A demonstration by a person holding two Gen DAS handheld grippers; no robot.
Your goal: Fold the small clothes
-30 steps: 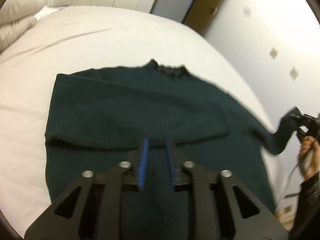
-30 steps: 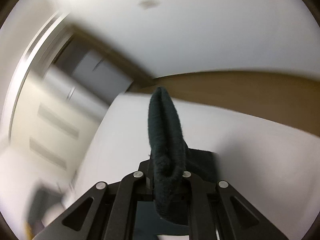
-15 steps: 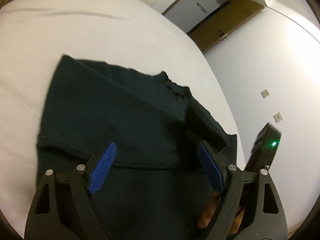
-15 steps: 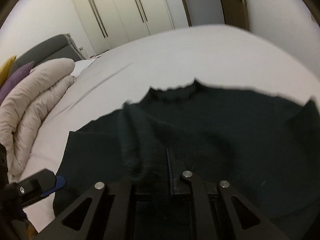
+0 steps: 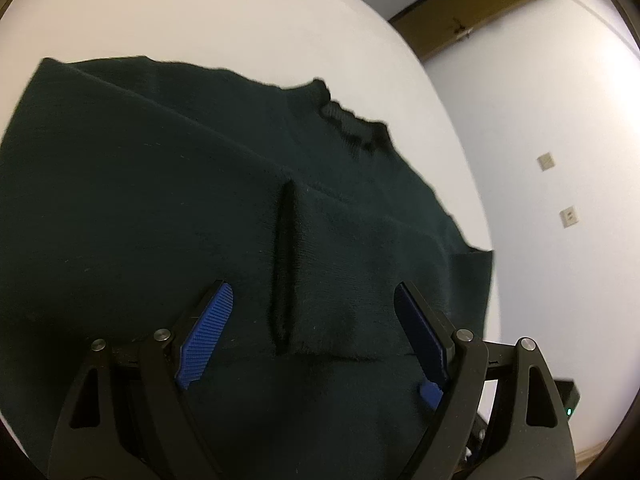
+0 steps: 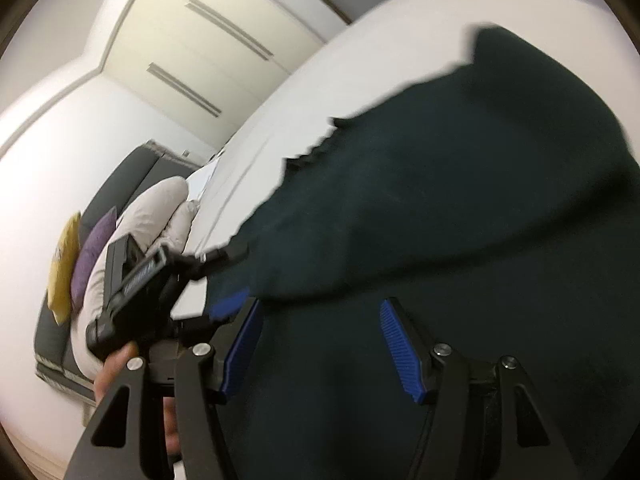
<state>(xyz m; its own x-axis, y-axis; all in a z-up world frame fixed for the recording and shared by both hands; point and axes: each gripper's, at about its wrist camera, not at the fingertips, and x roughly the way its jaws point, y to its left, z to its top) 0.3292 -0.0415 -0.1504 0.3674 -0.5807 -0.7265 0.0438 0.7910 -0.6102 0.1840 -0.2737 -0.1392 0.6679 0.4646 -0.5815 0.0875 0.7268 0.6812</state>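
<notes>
Your left gripper (image 5: pixel 312 320) fingers stand released; the right gripper (image 6: pixel 320 348) fingers are opening, nothing between them. The sweater (image 5: pixel 160 220) lies mid-bed (image 5: pixel 200 20), sleeves apparently folded in. Next, grasp the hem nearest you.

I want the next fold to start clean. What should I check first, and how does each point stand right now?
1. Left gripper free of cloth: ok, jaws wide apart, nothing between them.
2. Right gripper let go: ok, jaws opening, no cloth between the pads.
3. Both sleeves folded across the dark green sweater: ok, cuffs meet mid-chest.
4. Sweater fully on the white bed: cannot tell, near hem is hidden.
5. Collar flat: cannot tell, blurred.
</notes>
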